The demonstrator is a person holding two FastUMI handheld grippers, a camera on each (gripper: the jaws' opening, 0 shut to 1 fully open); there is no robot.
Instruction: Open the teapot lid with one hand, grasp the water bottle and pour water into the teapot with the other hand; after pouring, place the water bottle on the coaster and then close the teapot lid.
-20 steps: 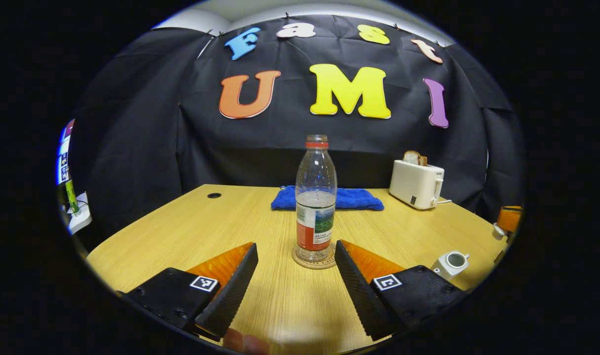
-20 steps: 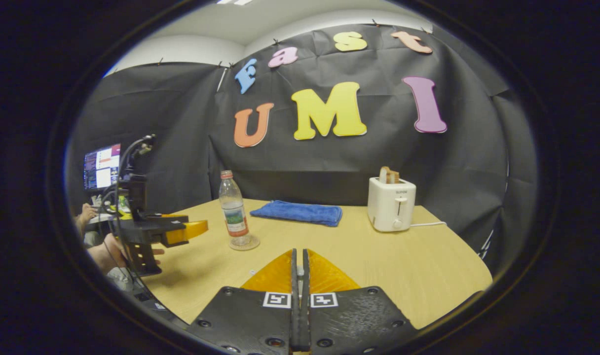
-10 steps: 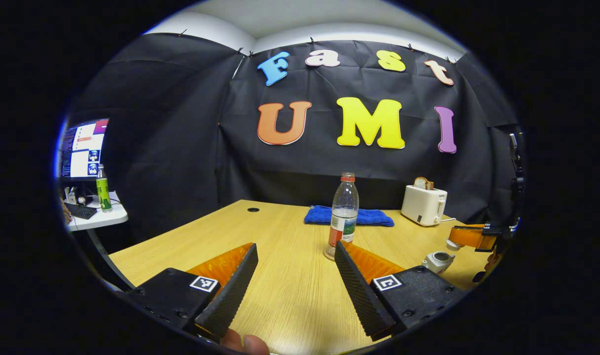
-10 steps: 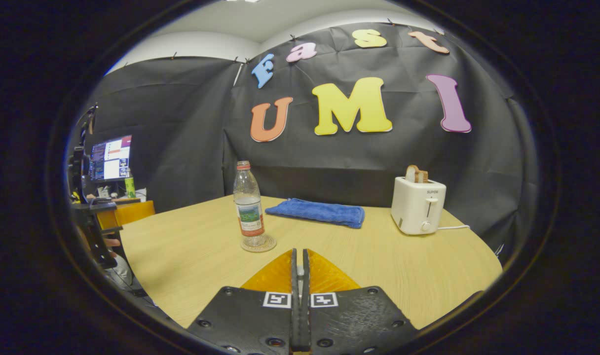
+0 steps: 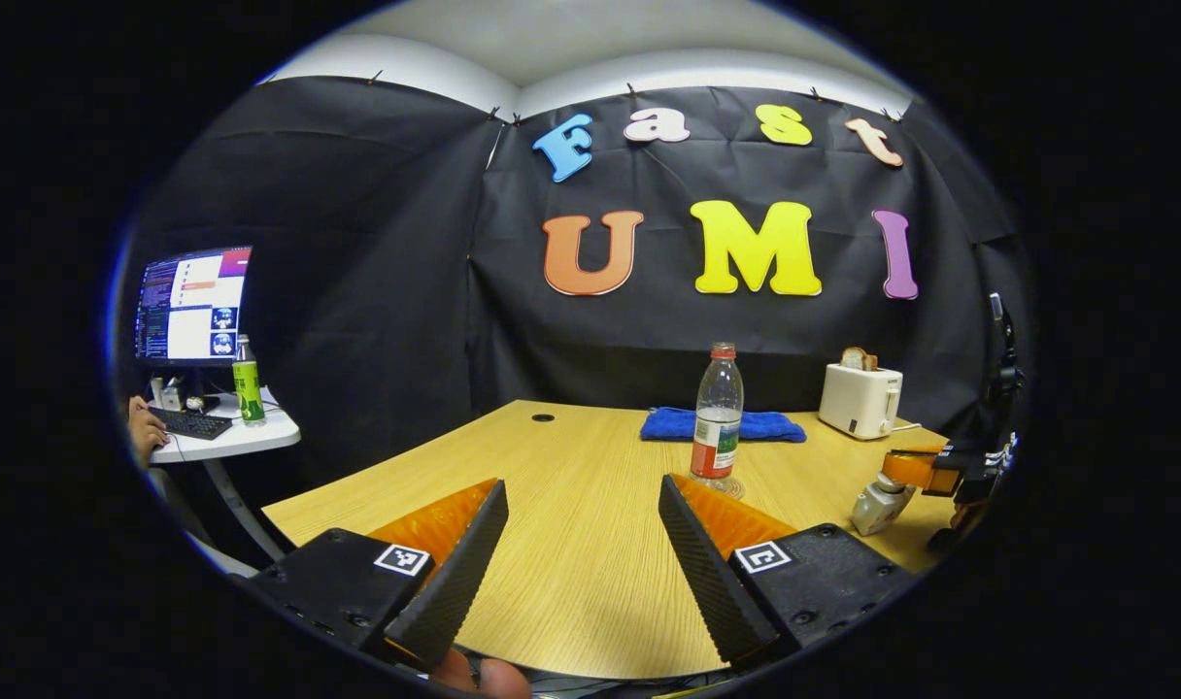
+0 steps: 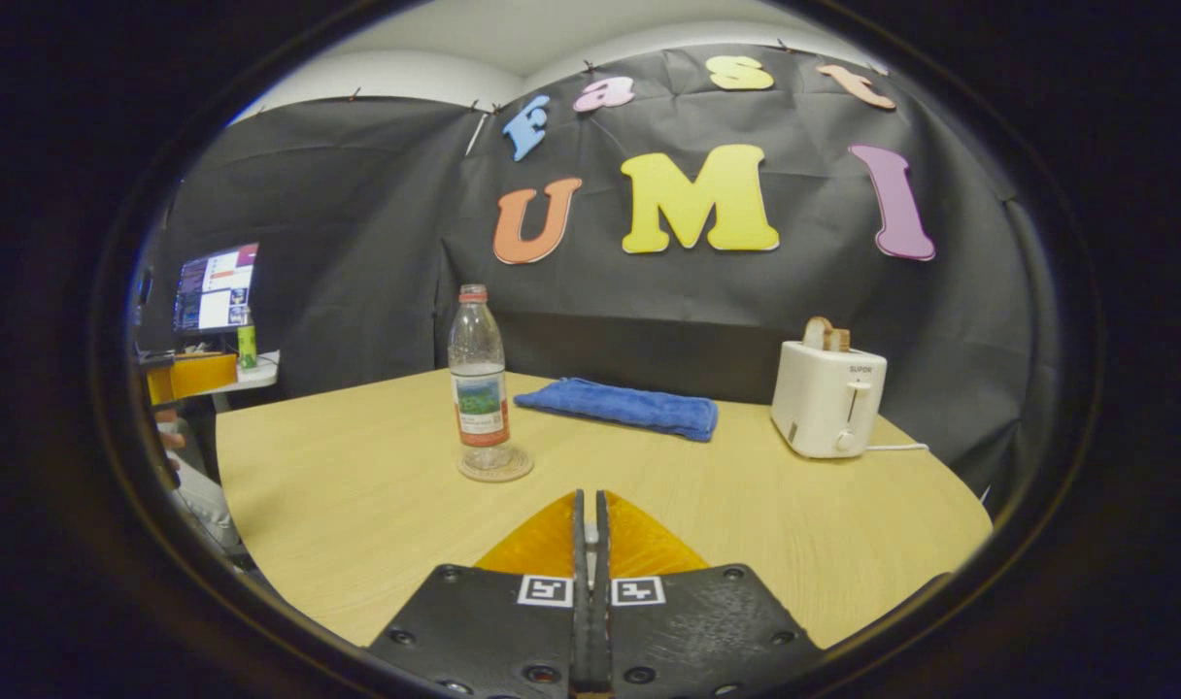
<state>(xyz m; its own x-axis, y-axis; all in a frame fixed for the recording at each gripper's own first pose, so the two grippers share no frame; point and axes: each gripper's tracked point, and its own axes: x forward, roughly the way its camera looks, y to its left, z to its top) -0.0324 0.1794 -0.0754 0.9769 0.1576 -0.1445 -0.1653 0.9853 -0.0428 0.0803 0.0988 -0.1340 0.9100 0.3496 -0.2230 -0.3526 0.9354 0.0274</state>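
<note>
Water bottle (image 6: 479, 374) stands upright on the coaster (image 6: 495, 466).
Your left gripper (image 5: 581, 544) is wide open, empty; your right gripper (image 6: 590, 529) is closed near the teapot (image 5: 877, 505).

Coaster (image 5: 722, 485) half-hidden behind claw finger; teapot (image 5: 877, 505) partly covered.

The left gripper view looks from the near edge of the table (image 5: 571, 544) toward the back wall, low and level. The right gripper view looks the same way from farther right, just above the tabletop. Both share the water bottle (image 5: 717, 424), blue towel (image 5: 746, 425) and toaster (image 5: 860, 400).
</note>
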